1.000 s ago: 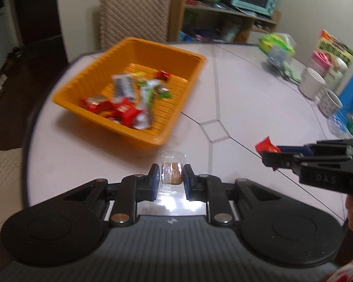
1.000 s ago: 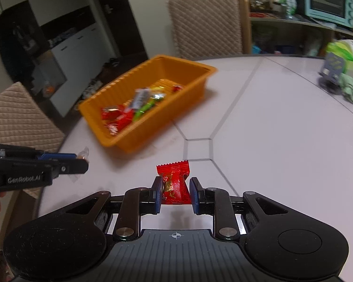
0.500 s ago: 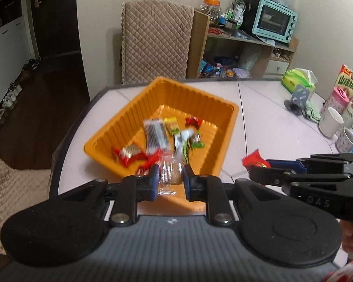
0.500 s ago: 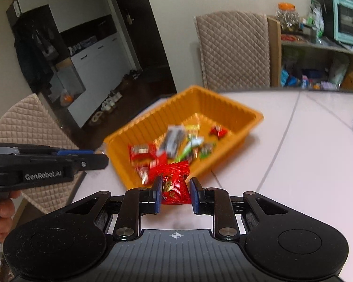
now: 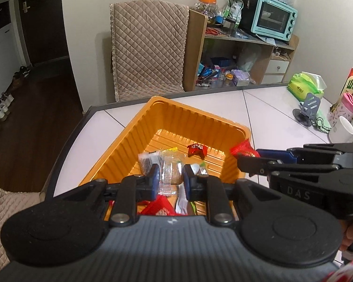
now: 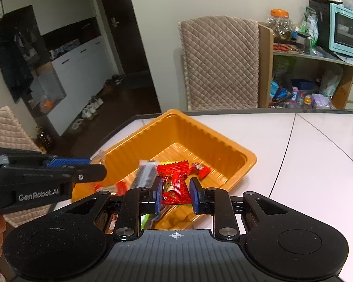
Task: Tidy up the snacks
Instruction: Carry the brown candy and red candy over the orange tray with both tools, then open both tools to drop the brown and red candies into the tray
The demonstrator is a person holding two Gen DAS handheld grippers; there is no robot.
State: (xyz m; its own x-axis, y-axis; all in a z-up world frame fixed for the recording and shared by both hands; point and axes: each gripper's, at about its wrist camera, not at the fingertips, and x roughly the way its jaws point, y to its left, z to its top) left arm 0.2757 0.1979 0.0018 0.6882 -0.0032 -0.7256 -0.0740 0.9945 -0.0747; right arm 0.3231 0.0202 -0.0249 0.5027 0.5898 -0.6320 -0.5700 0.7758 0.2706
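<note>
Snacks gathered into the orange tray (image 5: pixel 200 117) on the white counter (image 5: pixel 270 112), with two more held above it. Left claw (image 5: pixel 169 178): narrow, pinched on a clear-wrapped snack (image 5: pixel 171 174) with a brown piece inside, gripped across the wrapper's width, packet pointing lengthwise ahead of the pads. Right claw (image 6: pixel 175 189): likewise narrow, clamped on a red packet (image 6: pixel 175 184) at mid-body, crimped ends free above and below. Both claws side by side over the near end of the tray and clear of its floor, presumably for a drop inside the walls rather than onto the counter. Already in the tray: a small red candy (image 5: pixel 196 149) toward the far end, a dark bar (image 5: pixel 148 162), and several wrappers bunched at the near end, partly hidden under the claws. Far half of the tray floor mostly bare. Likely step in hand: release of both packets. Light, slippery wrappers, so apt to cling to a pad or flutter toward the rim.
</note>
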